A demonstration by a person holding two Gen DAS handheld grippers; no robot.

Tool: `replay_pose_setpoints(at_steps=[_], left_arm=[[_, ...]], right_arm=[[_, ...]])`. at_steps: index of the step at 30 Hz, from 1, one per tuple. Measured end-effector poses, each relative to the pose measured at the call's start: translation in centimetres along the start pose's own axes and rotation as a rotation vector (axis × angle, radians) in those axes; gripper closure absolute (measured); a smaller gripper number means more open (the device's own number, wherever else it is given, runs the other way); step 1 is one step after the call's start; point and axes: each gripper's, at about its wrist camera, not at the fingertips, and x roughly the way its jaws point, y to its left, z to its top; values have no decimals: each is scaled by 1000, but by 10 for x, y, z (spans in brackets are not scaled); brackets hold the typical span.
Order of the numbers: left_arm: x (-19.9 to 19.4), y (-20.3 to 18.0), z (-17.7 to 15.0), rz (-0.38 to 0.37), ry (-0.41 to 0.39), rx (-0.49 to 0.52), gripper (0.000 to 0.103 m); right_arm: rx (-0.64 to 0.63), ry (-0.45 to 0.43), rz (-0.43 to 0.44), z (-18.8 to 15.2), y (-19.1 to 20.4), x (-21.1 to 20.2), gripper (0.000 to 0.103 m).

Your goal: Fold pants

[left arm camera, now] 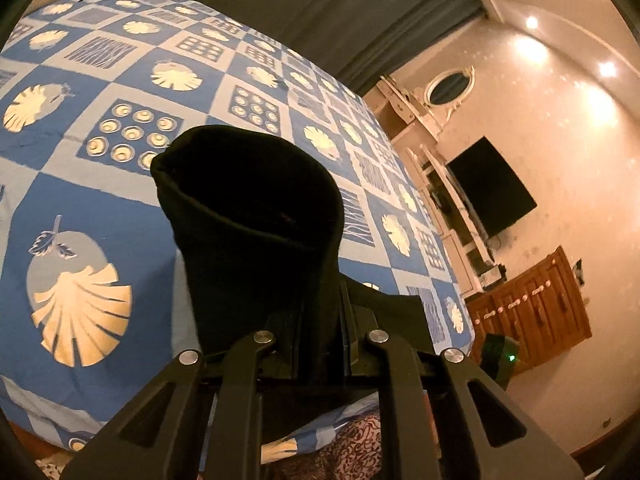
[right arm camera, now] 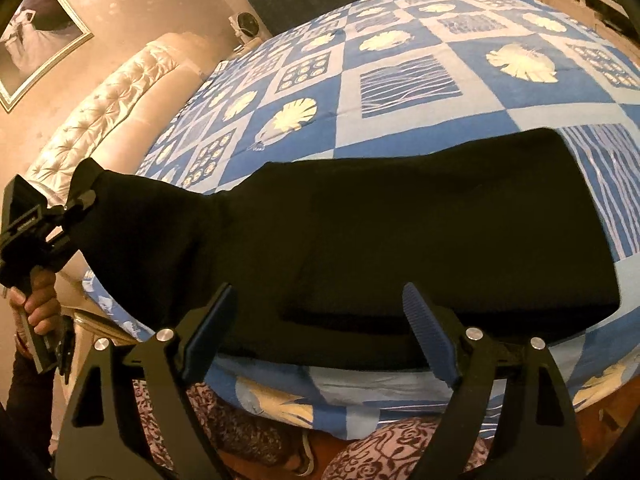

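Black pants (right arm camera: 400,232) lie across the near edge of the bed (right arm camera: 400,40), on a blue-and-white patchwork bedsheet (right arm camera: 404,80) with cream shell and leaf prints. In the right wrist view the main body of the garment rests flat on the sheet, folded into a long dark slab, right end squared off, left end lifted off the bed and pulled up toward the left gripper (right arm camera: 86,200). Left gripper jaws closed tight on that raised end of the pants; in the left wrist view the cloth (left arm camera: 256,224) bunches up between the fingers and stands as a dark fold with an open mouth, blocking the fingertips. A bare hand (right arm camera: 34,296) holds the left gripper's handle at the left edge of the right wrist view. Right gripper (right arm camera: 320,332) jaws wide open, nothing held, the two fingers straddling the near edge of the pants, ribbed blue pad (right arm camera: 430,336) on the right finger just over the fabric; contact unclear. Padded cream headboard (right arm camera: 108,108) sits at the far left side of the bed, framed picture (right arm camera: 36,36) on the wall above it. Left wrist view shows a dark wall TV (left arm camera: 492,188), a wooden dresser (left arm camera: 536,308) below it, and grey curtains (left arm camera: 340,12) behind the bed.
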Motion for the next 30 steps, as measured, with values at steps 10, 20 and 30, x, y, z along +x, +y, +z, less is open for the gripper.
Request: replay_pose_setpoints(at_steps=[10,20,30], left_arm=[[52,-55,-10,40,77,124,89],[117,-104,-26,76,162,209,88],[189,-131,-46,113,246,240,87]], right_arm=[[14,-48,-110,15,-20,-18,15],[-22,-124,-220,25,-49,-46,13],[81,-138,-261,27,-101,-59,3]])
